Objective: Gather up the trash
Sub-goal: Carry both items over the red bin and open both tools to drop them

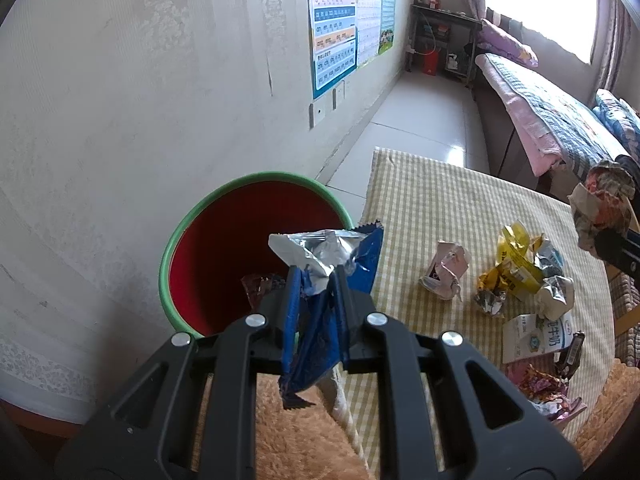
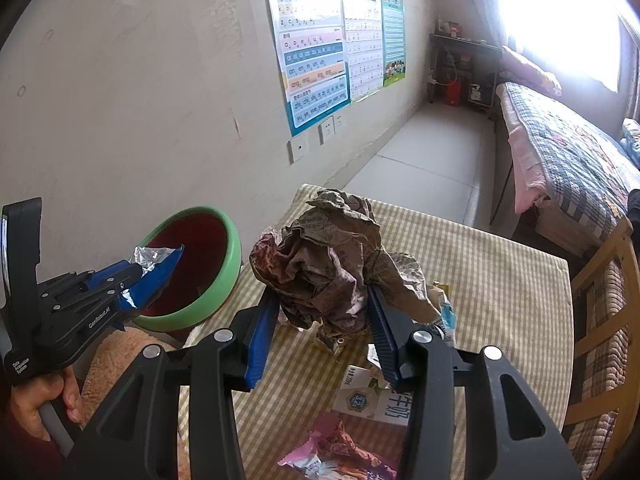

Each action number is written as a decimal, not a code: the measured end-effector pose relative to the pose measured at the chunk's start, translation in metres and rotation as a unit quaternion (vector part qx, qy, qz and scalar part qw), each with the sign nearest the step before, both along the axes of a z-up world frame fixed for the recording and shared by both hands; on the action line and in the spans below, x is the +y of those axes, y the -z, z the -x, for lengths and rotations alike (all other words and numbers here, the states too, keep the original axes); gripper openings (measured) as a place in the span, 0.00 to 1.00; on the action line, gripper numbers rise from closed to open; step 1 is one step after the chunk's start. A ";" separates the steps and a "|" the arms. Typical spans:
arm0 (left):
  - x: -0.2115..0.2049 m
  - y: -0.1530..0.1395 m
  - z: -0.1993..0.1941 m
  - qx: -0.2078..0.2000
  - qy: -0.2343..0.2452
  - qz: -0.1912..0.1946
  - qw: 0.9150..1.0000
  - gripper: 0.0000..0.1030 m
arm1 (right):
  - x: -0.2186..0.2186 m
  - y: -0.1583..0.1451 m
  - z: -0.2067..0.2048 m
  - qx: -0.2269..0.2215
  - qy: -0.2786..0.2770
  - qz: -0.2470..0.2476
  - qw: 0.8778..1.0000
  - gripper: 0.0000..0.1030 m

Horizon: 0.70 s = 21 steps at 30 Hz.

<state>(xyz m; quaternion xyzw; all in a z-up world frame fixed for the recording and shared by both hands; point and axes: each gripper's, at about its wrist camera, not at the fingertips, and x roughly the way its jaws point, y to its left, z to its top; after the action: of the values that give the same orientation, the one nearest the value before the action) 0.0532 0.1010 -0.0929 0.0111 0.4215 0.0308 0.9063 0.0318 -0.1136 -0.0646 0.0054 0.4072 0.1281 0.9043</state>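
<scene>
Left tool: clamped tight on a blue foil wrapper, jaws nearly together; the wrapper's silver inside folds out above the tips, its blue tail hangs below them.
Left tool's place: above the near rim of the bin, the wrapper's top end reaching over the bin's mouth; in the right wrist view a hand grips its handle at the lower left.
Right tool: jaws part-way apart and pressing from both sides on a large ball of crumpled brown paper, held up above the bench.
Bin: red inside, green rim, standing off the bench's left edge beside the wall; one dark wrapper already lies in it.
Trash left on the bench: a crumpled pale pink wrapper, a yellow packet with a white crumpled wad just beside it, a white milk carton lying flat, a pink snack bag at the near edge.
Bench cover: yellow-and-white checked cloth.
Near corner: an orange fluffy fabric under the left tool.
Background: letter charts on the wall, a bed by the bright window, a wooden chair at the right.
</scene>
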 end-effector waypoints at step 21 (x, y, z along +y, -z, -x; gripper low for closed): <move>0.089 0.021 -0.022 0.024 -0.072 0.020 0.997 0.15 | 0.097 0.025 -0.056 0.060 -0.103 -0.035 0.992 0.43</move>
<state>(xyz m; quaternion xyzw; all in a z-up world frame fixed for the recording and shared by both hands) 0.0747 0.1903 -0.1134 -0.0366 0.4429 0.0877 0.8915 0.0873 -0.0169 -0.0900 0.0023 0.4547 0.2343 0.8593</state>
